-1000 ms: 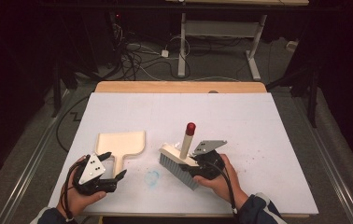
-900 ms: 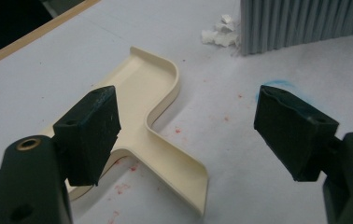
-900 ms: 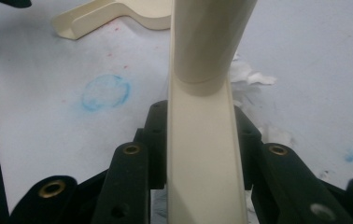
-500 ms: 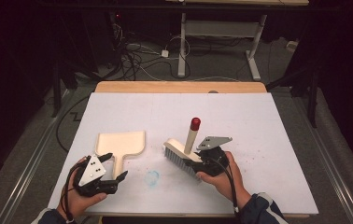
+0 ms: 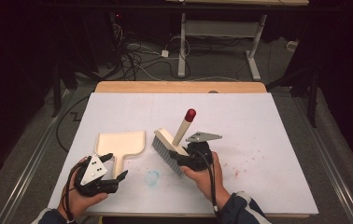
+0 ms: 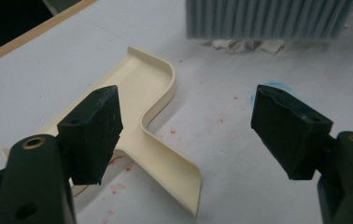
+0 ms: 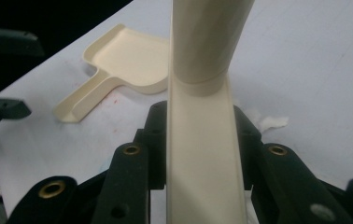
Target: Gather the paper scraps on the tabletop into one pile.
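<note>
So the brush (image 5: 167, 148) is the thing in play right now: cream head with grey bristles, red-tipped handle sticking up and away, sitting near the middle of the white table (image 5: 277, 126), bristles down by some torn paper scraps (image 6: 240, 44). My right gripper (image 5: 184, 161) is pinching the brush's flat head, jaws pressed snug on both sides of it. The cream dustpan (image 5: 118, 143) lies flat just to the left of the brush, handle pointing back toward me. My left gripper (image 5: 114, 176) is hovering right at that handle with its jaws spread wide; they've just been closing in a little, but the pads aren't on anything yet, the handle only partly between them. I'd say we're at the "grab the pan" step before any real sweeping. Next move, I reckon: slide the left forward over the handle, clamp it, then tip the pan's lip toward the scraps.
</note>
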### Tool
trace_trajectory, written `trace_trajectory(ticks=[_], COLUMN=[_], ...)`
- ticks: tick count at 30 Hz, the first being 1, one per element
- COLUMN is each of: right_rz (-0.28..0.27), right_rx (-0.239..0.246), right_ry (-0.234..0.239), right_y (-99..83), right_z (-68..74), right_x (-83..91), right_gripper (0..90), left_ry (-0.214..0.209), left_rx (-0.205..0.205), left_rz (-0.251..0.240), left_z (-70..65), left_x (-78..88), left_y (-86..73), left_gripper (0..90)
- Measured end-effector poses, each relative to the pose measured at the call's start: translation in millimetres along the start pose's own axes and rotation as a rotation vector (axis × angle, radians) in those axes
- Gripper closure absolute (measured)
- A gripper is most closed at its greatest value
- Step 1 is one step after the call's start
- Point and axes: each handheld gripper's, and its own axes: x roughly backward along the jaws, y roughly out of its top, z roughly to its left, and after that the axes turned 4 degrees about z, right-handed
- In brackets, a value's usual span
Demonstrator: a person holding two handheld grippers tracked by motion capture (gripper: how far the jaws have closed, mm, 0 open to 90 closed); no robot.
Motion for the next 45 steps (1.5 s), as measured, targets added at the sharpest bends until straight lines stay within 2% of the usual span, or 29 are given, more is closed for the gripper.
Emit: trace_trajectory(ticks=[2,3,5,7,9,12,14,15,17,22,30,34,41,43,45], right_rz=[-0.01,-0.006,-0.01,-0.015,-0.005,0.004,0.0,-0.007,-0.014,-0.012,-0.041,-0.052,-0.02,-0.032,-0.034], right_rx=[-0.038,-0.052,-0.075,-0.095,-0.131,-0.158,-0.166,-0.172,-0.163,-0.157,-0.036,0.04,0.176,0.222,0.245], right_ry=[-0.018,-0.026,-0.053,-0.075,-0.079,-0.079,-0.085,-0.088,-0.108,-0.119,-0.114,-0.135,-0.13,-0.136,-0.128], right_y=[-2.5,-4.0,-5.9,-7.6,-10.6,-17.3,-19.8,-20.4,-21.8,-24.4,-13.7,-6.4,8.0,12.8,17.2], right_z=[-3.0,-4.5,-8.2,-14.1,-21.0,-30.0,-33.4,-34.5,-35.9,-39.6,-30.3,-28.5,-39.9,-46.2,-54.1], right_x=[-8.7,-11.9,-15.3,-14.7,-12.4,-6.5,-0.7,3.0,9.5,19.5,35.1,44.1,54.1,57.1,58.0], right_gripper=[66.8,66.8,66.8,66.8,66.6,66.5,66.6,66.6,66.6,66.7,66.7,66.7,66.7,66.7,66.7], left_ry=[0.0,-0.008,-0.005,-0.015,-0.012,-0.022,-0.018,-0.024,-0.026,-0.032,-0.036,-0.037,-0.04,-0.04,-0.043], left_rx=[-0.001,0.013,0.002,0.012,-0.008,-0.003,-0.021,-0.01,-0.014,-0.015,-0.02,-0.021,-0.02,-0.022,-0.019], left_rz=[0.003,0.008,-0.002,0.01,0.01,0.017,0.012,0.019,0.023,0.035,0.043,0.047,0.047,0.053,0.057], left_z=[0.6,0.0,0.5,-0.8,-0.3,-2.7,-2.9,-4.1,-4.6,-5.1,-5.2,-4.7,-3.9,-3.7,-3.3], left_x=[-0.5,-0.4,-1.2,-1.8,-2.7,-3.2,-3.6,-3.6,-3.8,-5.6,-5.8,-5.7,-6.3,-7.9,-9.0], left_y=[0.0,-0.2,0.5,0.5,1.2,2.1,3.4,3.3,3.3,3.6,2.8,2.1,1.9,1.9,1.8], left_gripper=[24.0,24.0,24.0,24.0,24.0,23.4,23.3,23.2,23.2,22.9,22.7,22.6,22.3,22.3,22.4])
